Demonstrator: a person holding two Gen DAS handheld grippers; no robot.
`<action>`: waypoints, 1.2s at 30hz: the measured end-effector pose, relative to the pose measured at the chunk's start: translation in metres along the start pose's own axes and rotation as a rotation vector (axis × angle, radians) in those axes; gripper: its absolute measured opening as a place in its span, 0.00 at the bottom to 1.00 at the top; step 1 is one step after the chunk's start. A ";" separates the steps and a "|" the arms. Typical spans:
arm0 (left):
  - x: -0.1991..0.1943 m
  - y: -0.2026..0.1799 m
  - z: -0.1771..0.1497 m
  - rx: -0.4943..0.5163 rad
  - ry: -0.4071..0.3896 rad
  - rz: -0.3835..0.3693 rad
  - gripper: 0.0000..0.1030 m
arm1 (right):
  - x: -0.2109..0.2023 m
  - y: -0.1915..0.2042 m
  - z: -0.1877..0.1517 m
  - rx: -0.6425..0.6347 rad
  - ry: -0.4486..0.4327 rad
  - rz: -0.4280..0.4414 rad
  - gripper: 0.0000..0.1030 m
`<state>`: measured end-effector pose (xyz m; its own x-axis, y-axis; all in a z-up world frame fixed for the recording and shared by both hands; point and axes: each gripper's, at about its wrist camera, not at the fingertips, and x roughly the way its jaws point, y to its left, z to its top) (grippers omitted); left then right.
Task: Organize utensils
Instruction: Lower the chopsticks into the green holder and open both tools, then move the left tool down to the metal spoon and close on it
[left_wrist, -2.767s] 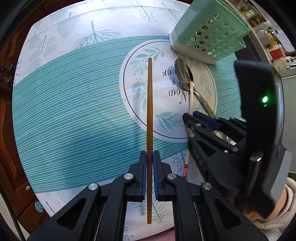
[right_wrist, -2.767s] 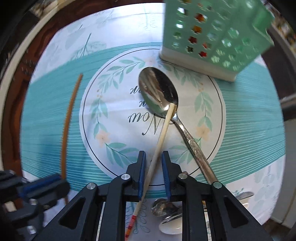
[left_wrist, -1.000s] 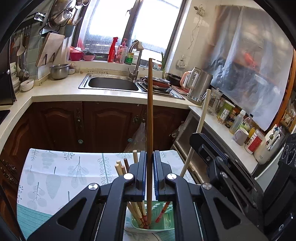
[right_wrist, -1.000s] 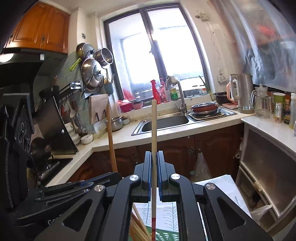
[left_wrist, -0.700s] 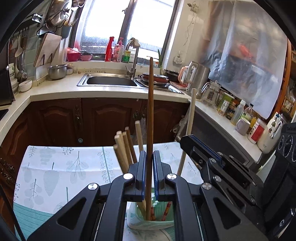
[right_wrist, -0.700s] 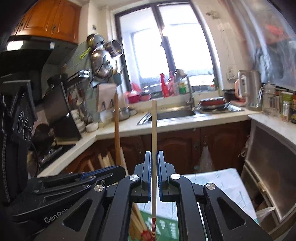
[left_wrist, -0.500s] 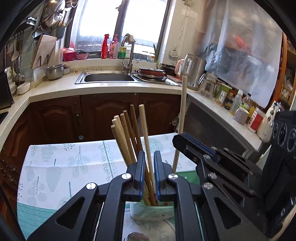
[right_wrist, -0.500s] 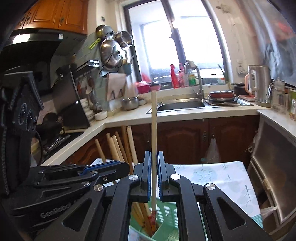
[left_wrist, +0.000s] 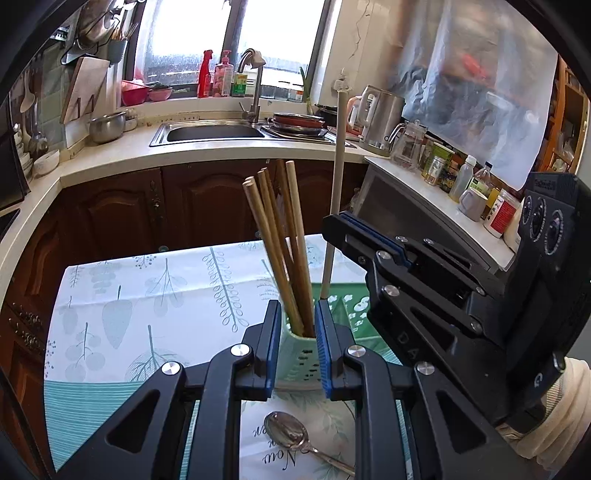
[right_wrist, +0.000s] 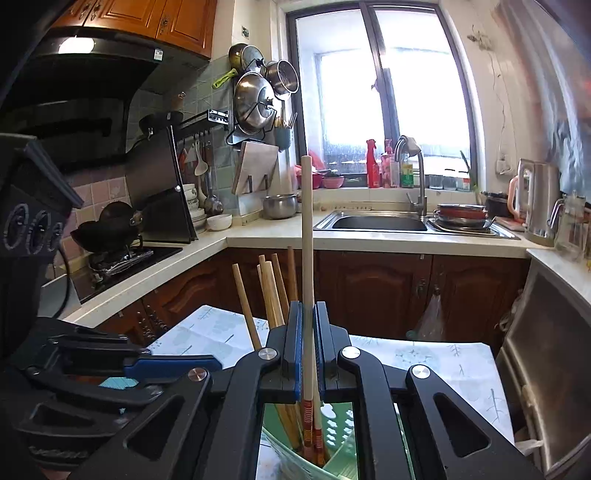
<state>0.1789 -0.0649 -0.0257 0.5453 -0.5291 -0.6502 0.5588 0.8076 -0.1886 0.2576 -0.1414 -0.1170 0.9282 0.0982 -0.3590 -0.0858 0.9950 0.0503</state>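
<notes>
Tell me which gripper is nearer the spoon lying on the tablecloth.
Left. The left gripper hangs open just above and behind the spoon, in front of the green holder. The right gripper is higher, over the holder, shut on a pale chopstick.

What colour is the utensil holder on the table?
Mint green utensil holder, perforated; clearest in the left wrist view.

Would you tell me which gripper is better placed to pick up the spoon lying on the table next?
Left, probably: the left gripper is open and empty above the spoon, while the right gripper grips a pale chopstick over the green holder.
</notes>
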 end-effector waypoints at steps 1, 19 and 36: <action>-0.001 0.002 -0.002 -0.004 0.005 0.001 0.16 | 0.003 0.003 -0.005 -0.004 0.014 -0.008 0.05; -0.001 0.027 -0.033 -0.081 0.180 0.012 0.38 | -0.022 0.047 -0.041 0.055 0.222 -0.024 0.19; 0.025 0.032 -0.089 -0.129 0.438 -0.074 0.39 | -0.095 0.054 -0.133 0.228 0.468 -0.057 0.19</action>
<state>0.1550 -0.0287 -0.1129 0.1762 -0.4494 -0.8758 0.4892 0.8120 -0.3183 0.1162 -0.0945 -0.2042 0.6637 0.0925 -0.7423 0.0891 0.9755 0.2012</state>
